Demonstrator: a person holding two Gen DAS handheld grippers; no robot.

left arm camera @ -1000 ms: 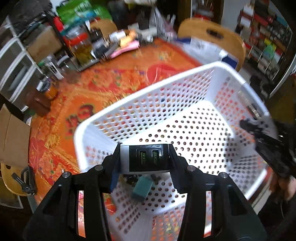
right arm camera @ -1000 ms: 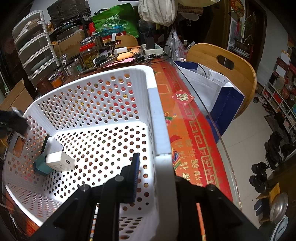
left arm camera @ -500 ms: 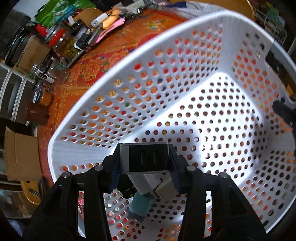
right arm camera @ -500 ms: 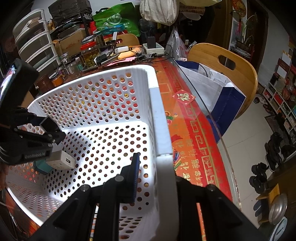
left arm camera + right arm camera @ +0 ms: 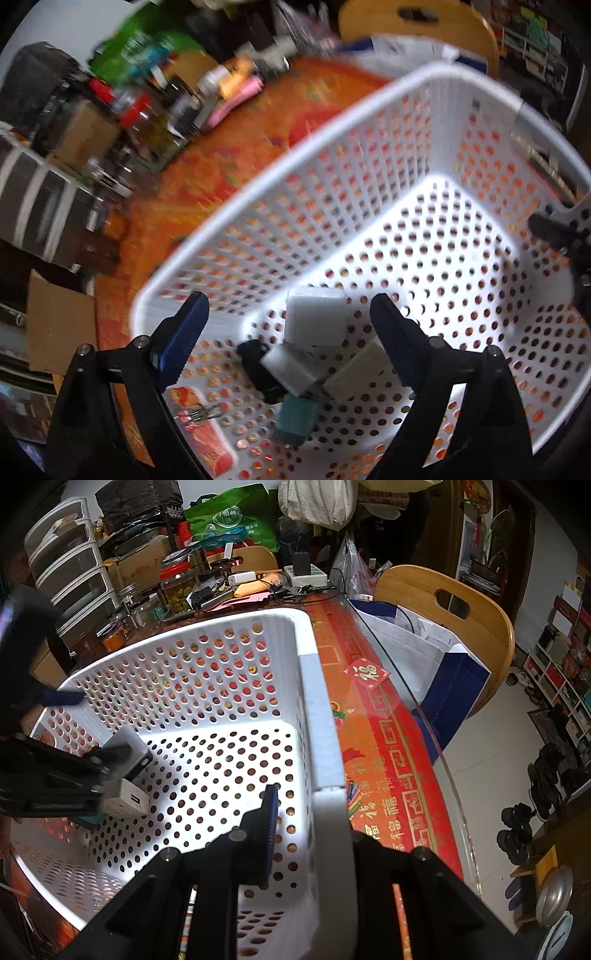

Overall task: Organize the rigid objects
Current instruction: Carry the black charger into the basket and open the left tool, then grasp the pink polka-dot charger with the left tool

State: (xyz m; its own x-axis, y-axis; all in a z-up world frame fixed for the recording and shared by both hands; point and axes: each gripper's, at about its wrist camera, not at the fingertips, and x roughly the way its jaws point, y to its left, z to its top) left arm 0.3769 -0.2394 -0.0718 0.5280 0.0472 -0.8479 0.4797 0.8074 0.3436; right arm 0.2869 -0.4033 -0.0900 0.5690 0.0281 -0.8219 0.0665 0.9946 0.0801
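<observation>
Hanging over the near corner of a white perforated basket (image 5: 436,122), the left gripper (image 5: 288,325) has its jaws opening wide, with nothing pressed between the pads; a white power bank (image 5: 314,319) shows in the gap below them, lying in the basket on a small heap of other items. That heap holds a second white charger block (image 5: 291,369), a beige adapter (image 5: 354,373), a black plug (image 5: 258,365) and a teal block (image 5: 295,421), all touching one another near the basket's corner. From the right wrist view the same heap sits at the basket's far left, partly hidden by the left gripper's black frame. The right gripper (image 5: 306,830) is clamped on the basket's rim, one finger (image 5: 267,830) inside the wall, the other outside it. The basket rests on a table covered by a red and orange patterned cloth (image 5: 384,738). A wooden chair (image 5: 454,605) stands beside the table, and jars and clutter crowd its far end.
</observation>
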